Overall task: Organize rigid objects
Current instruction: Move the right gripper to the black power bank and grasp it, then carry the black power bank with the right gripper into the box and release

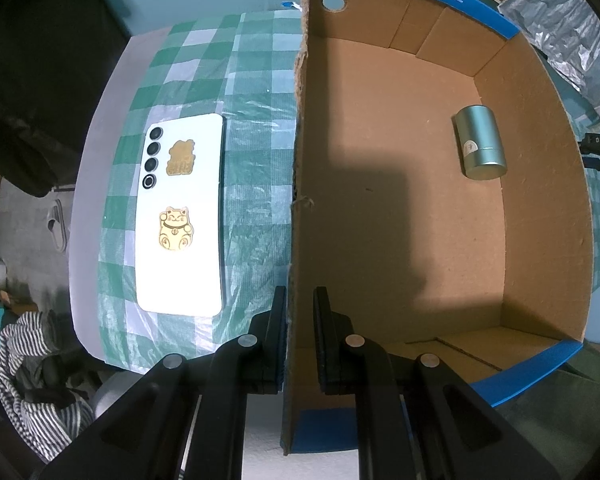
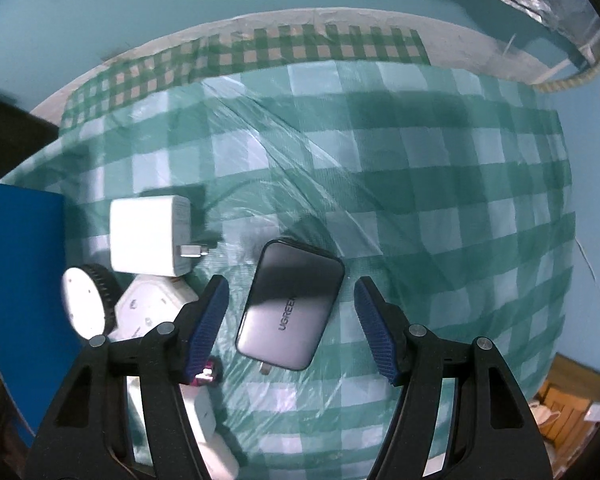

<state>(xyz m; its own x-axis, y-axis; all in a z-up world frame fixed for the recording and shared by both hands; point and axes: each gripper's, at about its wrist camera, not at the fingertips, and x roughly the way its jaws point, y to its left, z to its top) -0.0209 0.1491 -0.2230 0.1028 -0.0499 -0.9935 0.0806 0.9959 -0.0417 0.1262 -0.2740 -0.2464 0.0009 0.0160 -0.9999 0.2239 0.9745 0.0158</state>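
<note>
My left gripper [image 1: 300,320] clamps the cardboard box [image 1: 400,208] wall to steady it; a metal tin [image 1: 480,142] lies by its far wall. My right gripper [image 2: 290,320] hangs open astride the grey UGREEN charger [image 2: 290,308] mid-tablecloth [image 2: 420,184], ready to grasp.

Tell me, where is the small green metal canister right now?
In the left wrist view, the green metal canister lies on its side inside the cardboard box, near its right wall.

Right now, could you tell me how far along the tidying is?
Done: one metal canister lies in the cardboard box. In hand: left gripper clamps the box wall; open right gripper straddles the grey charger. Left: white charger, phone.
</note>
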